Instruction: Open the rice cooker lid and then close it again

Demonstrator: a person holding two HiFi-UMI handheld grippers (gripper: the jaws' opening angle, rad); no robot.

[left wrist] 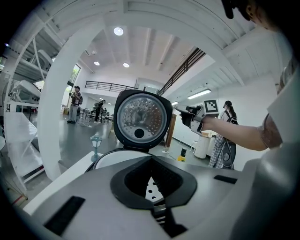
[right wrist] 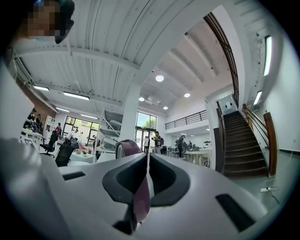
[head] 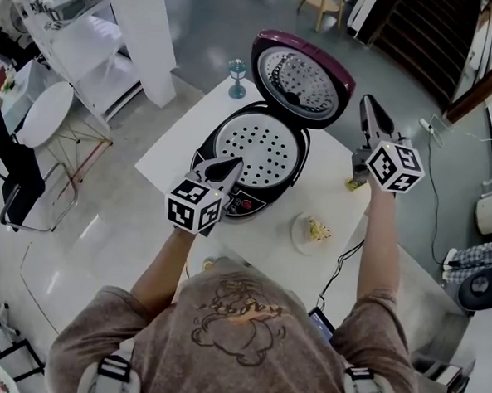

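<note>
Two claws are in view, and both have their jaws together with nothing clamped. The left claw [head: 230, 166] [left wrist: 151, 159] points slightly downward over the front edge of the rice cooker [head: 258, 202]. Its tips meet. Directly ahead of and below them lies the perforated plate [head: 261, 147] that covers the cooker's opening. Beyond that plate, straight ahead of the left claw, the lid [head: 303, 79] [left wrist: 140, 119] stands fully raised on its rear hinge with its dimpled inner face turned toward this claw. The right claw [head: 368, 103] [right wrist: 146, 157] is held level, well apart from the left claw. Its closed tips are just beside the lid's maroon outer rim [right wrist: 126, 147], which lies ahead and slightly to the left. Whether tips and rim touch cannot be determined. The cooker stands on a white table [head: 329, 197]. A small lantern ornament [head: 237, 76] [left wrist: 96, 143] stands ahead and to the left of the left claw, beside the lid. A plate [head: 302, 236] with food on it lies behind and below the right claw, near the table's front edge.
</note>
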